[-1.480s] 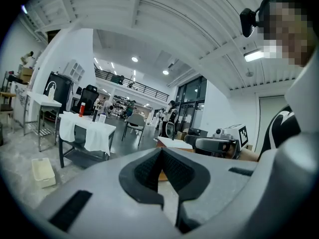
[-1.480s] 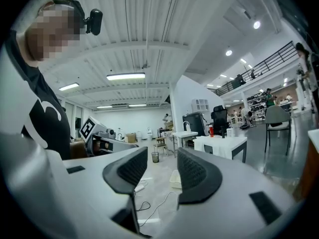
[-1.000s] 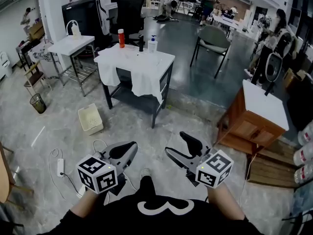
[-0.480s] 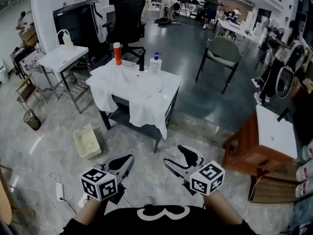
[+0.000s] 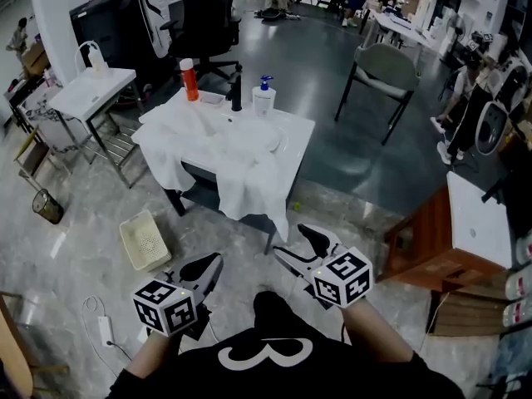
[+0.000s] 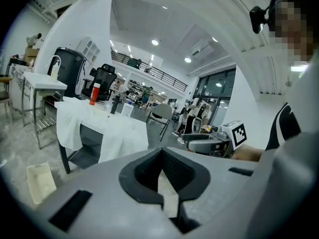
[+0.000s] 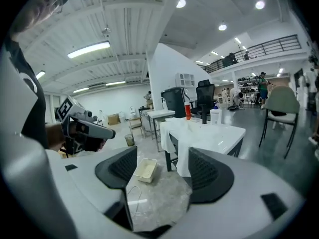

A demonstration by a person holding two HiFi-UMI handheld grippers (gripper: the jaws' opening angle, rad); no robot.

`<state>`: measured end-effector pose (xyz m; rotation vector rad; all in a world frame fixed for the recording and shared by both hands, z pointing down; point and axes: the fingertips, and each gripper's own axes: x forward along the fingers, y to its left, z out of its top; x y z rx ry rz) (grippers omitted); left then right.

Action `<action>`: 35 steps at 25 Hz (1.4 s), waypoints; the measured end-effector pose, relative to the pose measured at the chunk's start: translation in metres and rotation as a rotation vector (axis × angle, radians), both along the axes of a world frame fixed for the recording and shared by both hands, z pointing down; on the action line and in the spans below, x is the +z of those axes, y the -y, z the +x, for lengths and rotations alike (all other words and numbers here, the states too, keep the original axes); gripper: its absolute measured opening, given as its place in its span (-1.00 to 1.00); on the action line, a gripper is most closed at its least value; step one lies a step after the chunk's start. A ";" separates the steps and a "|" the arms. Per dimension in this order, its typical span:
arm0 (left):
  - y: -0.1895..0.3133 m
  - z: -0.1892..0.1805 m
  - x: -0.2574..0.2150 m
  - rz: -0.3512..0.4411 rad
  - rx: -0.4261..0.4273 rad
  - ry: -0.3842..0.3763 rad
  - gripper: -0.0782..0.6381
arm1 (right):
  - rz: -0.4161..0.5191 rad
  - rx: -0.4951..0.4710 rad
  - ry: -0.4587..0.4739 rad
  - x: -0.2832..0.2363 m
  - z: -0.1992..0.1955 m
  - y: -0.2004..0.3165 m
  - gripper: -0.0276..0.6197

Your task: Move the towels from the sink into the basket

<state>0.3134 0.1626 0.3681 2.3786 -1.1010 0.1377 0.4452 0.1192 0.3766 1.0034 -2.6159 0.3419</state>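
1. Right gripper view: the right hand-held gripper (image 7: 160, 176) is released. Its jaws stand well apart with only floor between them, and it holds nothing.
2. The left hand-held gripper (image 6: 162, 153) is clenched on nothing. Its pads meet at the tips, and only a sliver of floor shows in the gap behind them.
3. Both are carried low in front of the person's body, side by side and apart, pointing ahead at the counter (image 5: 291, 123).
4. What has changed: a second ago the counter was well ahead of both hand-held grippers, and now it is just ahead. The person seems to be walking up to it. The jaws stand as they did.
5. The towels (image 5: 220, 152) lie white and rumpled over the counter top and hang off its near edge, ahead of the jaws and untouched. The sink (image 5: 278, 142) shows only as a curved rim among them, just this side of the dark faucet (image 5: 237, 94).
6. The basket (image 5: 145, 241) sits on the floor, ahead and to the left of the left hand-held gripper. No towel is visible in it.
7. The task looks barely begun. The approach is almost done, so a reach over the near edge should come next, and the left jaws would have to open first.
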 end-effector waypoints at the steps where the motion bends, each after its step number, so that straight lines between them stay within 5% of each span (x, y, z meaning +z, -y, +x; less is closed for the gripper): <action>1: 0.009 -0.005 0.003 -0.007 -0.009 -0.004 -0.76 | 0.013 -0.008 -0.035 0.003 -0.004 0.013 0.02; 12: 0.146 -0.086 0.037 -0.094 -0.106 0.010 -0.76 | -0.069 0.031 -0.109 0.054 -0.057 0.196 0.02; 20: 0.272 -0.126 0.056 -0.139 -0.067 0.068 -0.76 | -0.183 0.072 -0.212 0.113 -0.079 0.312 0.10; 25: 0.314 -0.130 0.071 -0.173 -0.031 0.048 -0.76 | -0.252 0.095 -0.253 0.146 -0.082 0.343 0.26; 35: 0.341 -0.145 0.079 -0.192 -0.031 0.034 -0.76 | -0.398 0.116 -0.302 0.180 -0.073 0.366 0.28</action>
